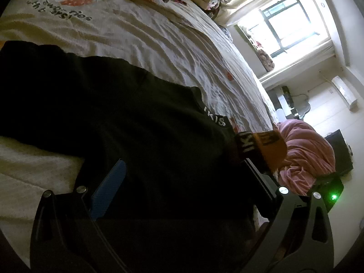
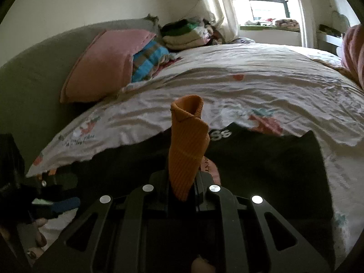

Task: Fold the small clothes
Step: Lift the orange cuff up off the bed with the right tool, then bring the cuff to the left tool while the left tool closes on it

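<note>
- Two grippers work over the bed [image 2: 261, 86], where a black garment with a lettered waistband [image 2: 261, 159] lies spread flat on the rumpled white printed sheet.
- Our right gripper [image 2: 182, 182] has its jaws nearly closed, pinching the lower end of an orange ribbed knit piece [image 2: 188, 145], perhaps a sock; the piece stands up from the jaws, its long axis running away from us, its open cuff at the far end.
- From the left wrist view the same orange ribbed knit piece [image 1: 270, 150] sits at the garment's waistband edge, just beyond our left gripper's right finger.
- Our left gripper [image 1: 182, 170] hovers low over the black garment [image 1: 113, 118]; its jaws stand wide apart, blue pad showing, nothing pinched between them.
- We judge the right hand far nearer the orange piece, since it already holds it; the left would have to reach across to its right to take the free cuff end.
- Whether the orange piece is joined to the black garment, we cannot tell.
</note>
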A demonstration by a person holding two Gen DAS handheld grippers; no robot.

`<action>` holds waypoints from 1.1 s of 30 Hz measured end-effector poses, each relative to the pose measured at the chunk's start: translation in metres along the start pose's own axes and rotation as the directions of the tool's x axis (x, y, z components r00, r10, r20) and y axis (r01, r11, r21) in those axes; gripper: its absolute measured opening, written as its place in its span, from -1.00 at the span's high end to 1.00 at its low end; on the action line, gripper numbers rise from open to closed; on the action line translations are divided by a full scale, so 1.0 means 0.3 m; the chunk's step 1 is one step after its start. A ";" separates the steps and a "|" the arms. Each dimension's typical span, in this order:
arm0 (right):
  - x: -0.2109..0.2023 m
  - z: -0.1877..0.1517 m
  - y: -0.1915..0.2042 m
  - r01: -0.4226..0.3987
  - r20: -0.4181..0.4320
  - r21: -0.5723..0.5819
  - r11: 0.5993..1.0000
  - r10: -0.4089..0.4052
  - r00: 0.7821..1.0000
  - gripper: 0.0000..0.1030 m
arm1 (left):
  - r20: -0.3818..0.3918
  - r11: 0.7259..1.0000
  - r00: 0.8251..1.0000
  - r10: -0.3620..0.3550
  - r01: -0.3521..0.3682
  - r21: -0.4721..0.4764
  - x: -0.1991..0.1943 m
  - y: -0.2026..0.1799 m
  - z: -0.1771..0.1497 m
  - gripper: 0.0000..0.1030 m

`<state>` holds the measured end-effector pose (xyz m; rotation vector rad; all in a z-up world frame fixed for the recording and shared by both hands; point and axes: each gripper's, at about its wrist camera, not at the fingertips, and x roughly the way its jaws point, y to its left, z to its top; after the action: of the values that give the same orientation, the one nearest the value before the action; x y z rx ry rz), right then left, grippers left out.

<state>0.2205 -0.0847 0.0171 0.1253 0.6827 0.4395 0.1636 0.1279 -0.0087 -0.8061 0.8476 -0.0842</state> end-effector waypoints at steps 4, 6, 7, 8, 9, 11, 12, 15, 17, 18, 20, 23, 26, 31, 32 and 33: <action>0.036 -0.027 0.026 -0.029 -0.041 -0.026 0.999 0.028 0.999 0.62 | -0.010 1.000 1.000 -0.009 0.009 -0.019 0.015 0.020 0.001 -0.82; 0.040 -0.044 0.041 -0.058 -0.058 -0.045 0.997 0.055 0.997 0.44 | -0.015 0.999 1.000 -0.014 0.013 -0.030 0.017 0.029 -0.001 -0.82; 0.036 -0.054 0.051 -0.091 -0.073 -0.054 0.994 0.087 0.994 0.38 | -0.016 0.999 1.000 -0.014 0.014 -0.033 0.019 0.033 0.002 -0.82; 0.032 -0.061 0.058 -0.116 -0.084 -0.062 0.991 0.111 0.990 0.23 | -0.017 0.999 1.000 -0.015 0.014 -0.036 0.015 0.035 -0.001 -0.82; 0.021 -0.072 0.069 -0.144 -0.091 -0.076 0.987 0.137 0.986 0.13 | -0.017 0.999 1.000 -0.014 0.013 -0.035 0.015 0.037 -0.002 -0.82; 0.004 -0.090 0.088 -0.169 -0.105 -0.104 0.980 0.158 0.982 0.04 | -0.019 0.999 1.000 -0.013 0.012 -0.038 0.018 0.043 -0.002 -0.82; -0.008 -0.100 0.096 -0.187 -0.121 -0.114 0.976 0.173 0.977 -0.05 | -0.022 0.999 1.000 -0.014 0.013 -0.037 0.020 0.044 -0.003 -0.82; -0.048 -0.118 0.096 -0.223 -0.130 -0.109 0.969 0.208 0.969 -0.07 | -0.034 1.000 0.999 -0.009 0.008 -0.028 0.030 0.038 -0.012 -0.82; -0.074 -0.122 0.072 -0.215 -0.122 -0.082 0.973 0.205 0.971 -0.07 | -0.044 1.000 0.999 -0.009 0.008 -0.024 0.040 0.034 -0.018 -0.82; -0.084 -0.121 0.056 -0.209 -0.118 -0.065 0.976 0.201 0.973 -0.07 | -0.051 1.000 0.999 -0.014 0.013 -0.020 0.048 0.029 -0.023 -0.80; -0.109 -0.115 0.012 -0.188 -0.095 -0.026 0.982 0.184 0.978 -0.07 | -0.073 1.000 0.997 -0.026 0.025 -0.011 0.071 0.011 -0.040 -0.70; -0.144 -0.105 -0.058 -0.131 -0.062 0.022 0.991 0.132 0.989 -0.07 | -0.111 1.000 0.993 -0.029 0.030 0.009 0.117 -0.023 -0.061 -0.43; -0.173 -0.095 -0.125 -0.095 -0.042 0.068 0.993 0.098 0.994 -0.07 | -0.147 1.000 0.989 -0.018 0.017 -0.007 0.166 -0.029 -0.071 -0.37; -0.217 -0.098 -0.229 -0.039 -0.033 0.141 0.989 0.044 0.998 -0.07 | -0.144 0.996 0.985 0.090 -0.087 0.027 0.219 -0.049 -0.080 0.07; -0.222 -0.102 -0.256 -0.019 -0.041 0.161 0.987 0.026 0.999 -0.07 | -0.144 0.994 0.984 0.109 -0.104 0.039 0.226 -0.056 -0.081 0.20; -0.226 -0.106 -0.279 -0.003 -0.044 0.179 0.984 0.011 0.999 -0.07 | -0.146 0.992 0.982 0.120 -0.114 0.050 0.234 -0.063 -0.081 0.26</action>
<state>0.1830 -0.1905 0.0109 0.2884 0.7662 0.3883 0.1987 0.0738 -0.0503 -0.7158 1.0297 -0.0586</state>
